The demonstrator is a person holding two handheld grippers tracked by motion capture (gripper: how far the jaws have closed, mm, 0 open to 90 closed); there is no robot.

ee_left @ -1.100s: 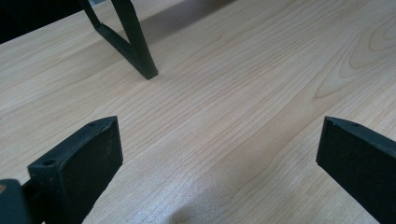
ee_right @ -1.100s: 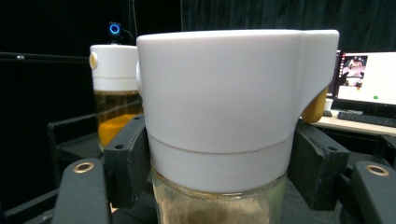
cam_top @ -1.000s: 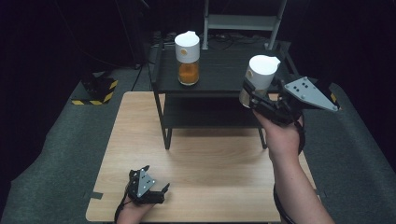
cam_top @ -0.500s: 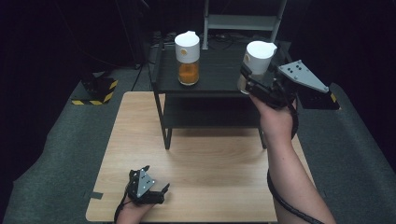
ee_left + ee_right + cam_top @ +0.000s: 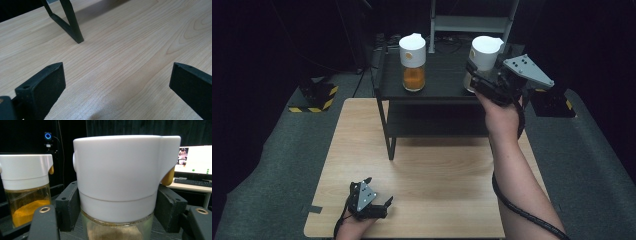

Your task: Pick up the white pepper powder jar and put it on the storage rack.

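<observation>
My right gripper (image 5: 482,82) is clamped on the white-lidded jar (image 5: 484,60), over the right end of the black shelf (image 5: 437,92), right of the orange-filled jar (image 5: 412,62). I judge I'm placing it; next, lower gently and release. My left gripper (image 5: 374,202) rests open on the table (image 5: 437,175).

- Light wooden table (image 5: 432,175) sits dead centre, grain running lengthwise.
- Black two-tier shelf unit (image 5: 432,92) stands at its 12 o'clock edge.
- Grey carpet floor (image 5: 267,165) all around.
- Yellow-black hazard-striped block (image 5: 314,100) at 10 o'clock.
- Black curtains (image 5: 140,128) behind; a lit monitor (image 5: 193,160) glows at 3 o'clock in the right gripper view.
</observation>
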